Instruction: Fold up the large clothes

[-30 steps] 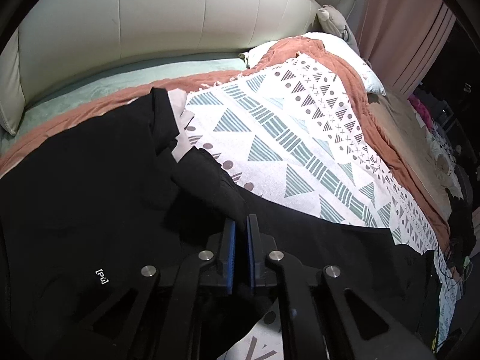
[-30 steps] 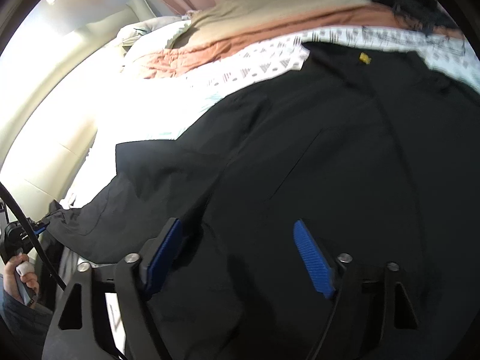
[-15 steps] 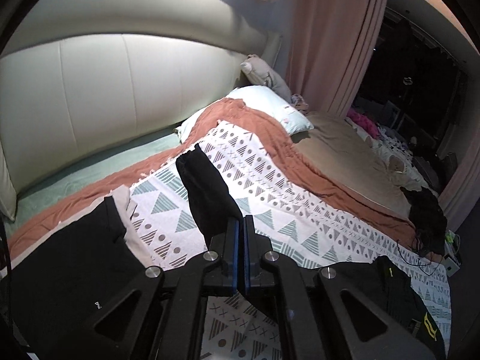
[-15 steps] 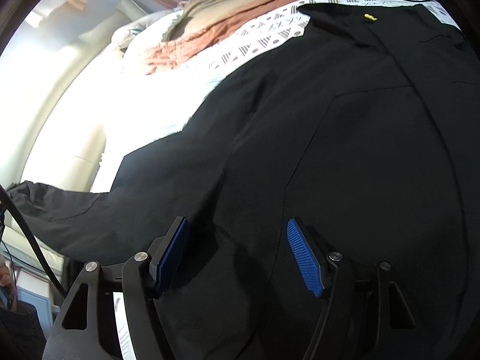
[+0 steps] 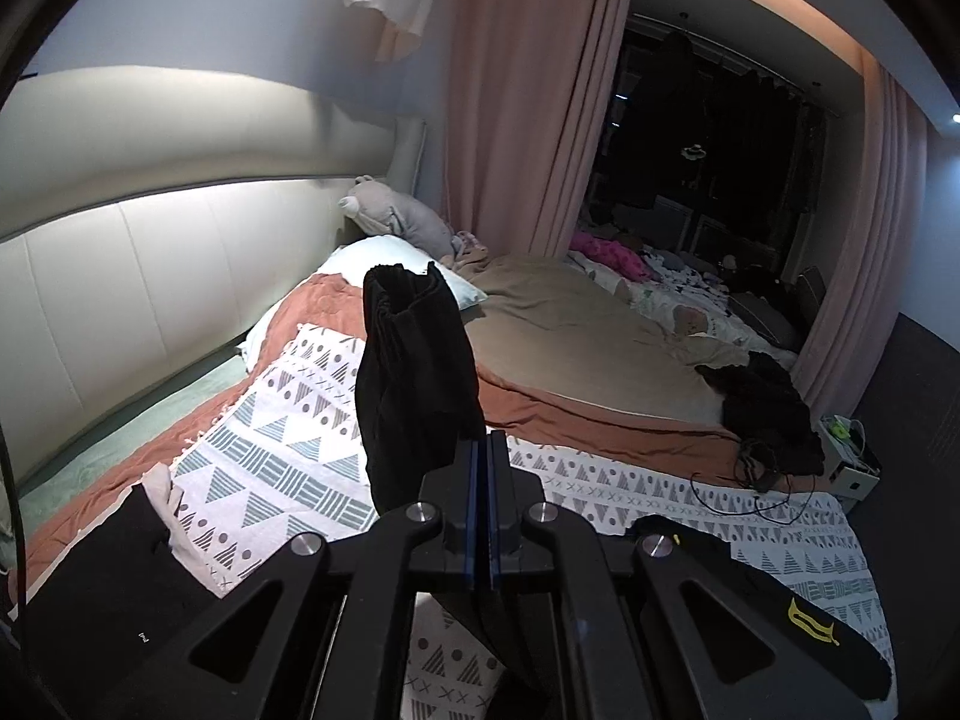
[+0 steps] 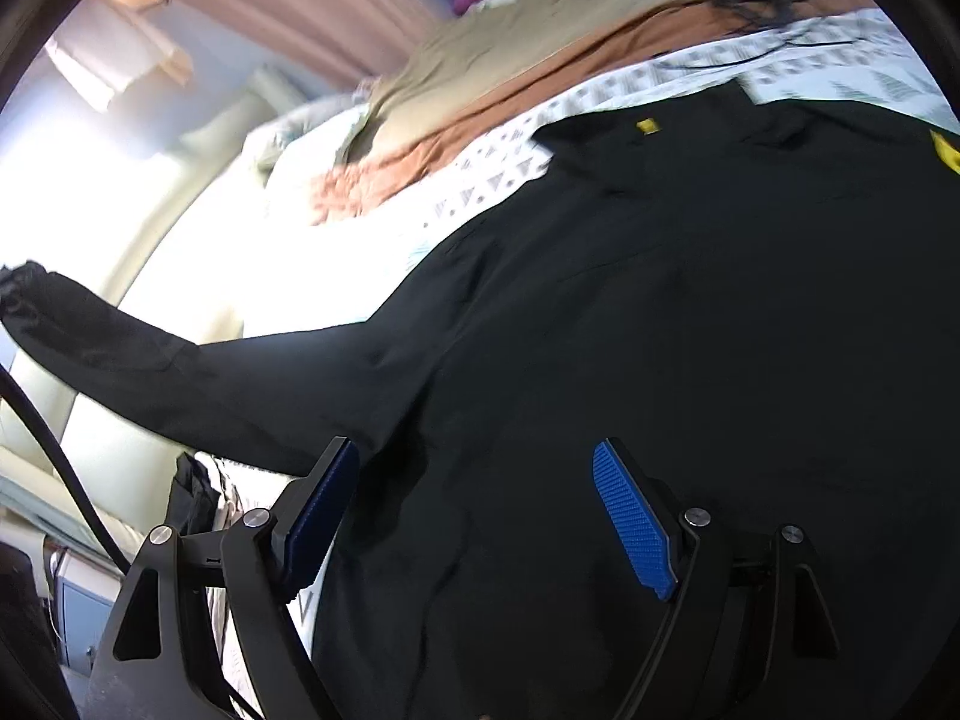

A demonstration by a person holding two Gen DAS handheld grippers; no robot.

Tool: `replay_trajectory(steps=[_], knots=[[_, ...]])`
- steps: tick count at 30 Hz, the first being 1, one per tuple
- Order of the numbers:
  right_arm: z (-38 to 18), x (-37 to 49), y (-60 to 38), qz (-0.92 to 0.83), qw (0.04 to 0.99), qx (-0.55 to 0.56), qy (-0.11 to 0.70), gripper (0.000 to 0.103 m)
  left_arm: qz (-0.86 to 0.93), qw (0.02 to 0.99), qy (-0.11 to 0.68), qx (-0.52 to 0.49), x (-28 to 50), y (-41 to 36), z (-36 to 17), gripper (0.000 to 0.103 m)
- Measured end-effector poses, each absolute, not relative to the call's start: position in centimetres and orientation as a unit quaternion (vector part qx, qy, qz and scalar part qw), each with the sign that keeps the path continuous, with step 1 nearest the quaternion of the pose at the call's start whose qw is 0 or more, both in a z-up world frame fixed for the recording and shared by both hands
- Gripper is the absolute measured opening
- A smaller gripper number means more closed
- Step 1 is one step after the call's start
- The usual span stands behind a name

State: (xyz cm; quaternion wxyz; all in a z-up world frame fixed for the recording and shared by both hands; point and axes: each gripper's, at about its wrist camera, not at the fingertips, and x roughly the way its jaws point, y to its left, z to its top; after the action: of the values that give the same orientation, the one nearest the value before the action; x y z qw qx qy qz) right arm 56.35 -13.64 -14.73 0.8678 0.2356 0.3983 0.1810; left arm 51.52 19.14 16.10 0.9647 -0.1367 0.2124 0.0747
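Observation:
A large black garment (image 6: 690, 300) with small yellow marks lies spread on the patterned bedspread (image 5: 288, 438). My left gripper (image 5: 480, 450) is shut on its black sleeve (image 5: 414, 378), which stands up in front of the fingers, cuff uppermost. In the right wrist view the same sleeve (image 6: 120, 354) stretches up and to the left off the garment's body. My right gripper (image 6: 474, 480) is open, its blue pads (image 6: 630, 516) just above the black cloth, holding nothing.
The bed has a white padded headboard (image 5: 150, 276), a white pillow (image 5: 384, 252) with a grey plush toy (image 5: 402, 219), and tan (image 5: 570, 324) and rust blankets. Dark clothes (image 5: 768, 408) are heaped at the bed's far right edge. Pink curtains (image 5: 528, 90) hang behind.
My left gripper has lifted the black sleeve high off the bed, and its view has swung up toward the room. My right gripper has stayed open over the garment's body.

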Motion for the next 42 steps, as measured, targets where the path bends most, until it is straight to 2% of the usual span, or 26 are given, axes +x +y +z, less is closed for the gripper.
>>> replay_trajectory(steps=[10, 22, 33, 42], knots=[[-14.1, 51.5, -20.1, 0.145, 0.877, 0.256, 0.379, 0.079, -0.005, 0.971, 0.218, -0.095, 53.2, 7.8, 18.6, 0.005], [-13.1, 48.4, -26.0, 0.092, 0.879, 0.31, 0.349, 0.079, -0.108, 0.96, 0.252, -0.062, 57.3, -5.6, 16.8, 0.005], [-13.4, 45.6, -30.5, 0.033, 0.871, 0.358, 0.334, 0.079, -0.177, 0.928, 0.323, -0.056, 62.0, -16.1, 8.7, 0.005], [-13.6, 44.7, -33.2, 0.002, 0.858, 0.396, 0.327, 0.079, -0.243, 0.876, 0.402, -0.107, 65.5, -20.2, -0.1, 0.005]])
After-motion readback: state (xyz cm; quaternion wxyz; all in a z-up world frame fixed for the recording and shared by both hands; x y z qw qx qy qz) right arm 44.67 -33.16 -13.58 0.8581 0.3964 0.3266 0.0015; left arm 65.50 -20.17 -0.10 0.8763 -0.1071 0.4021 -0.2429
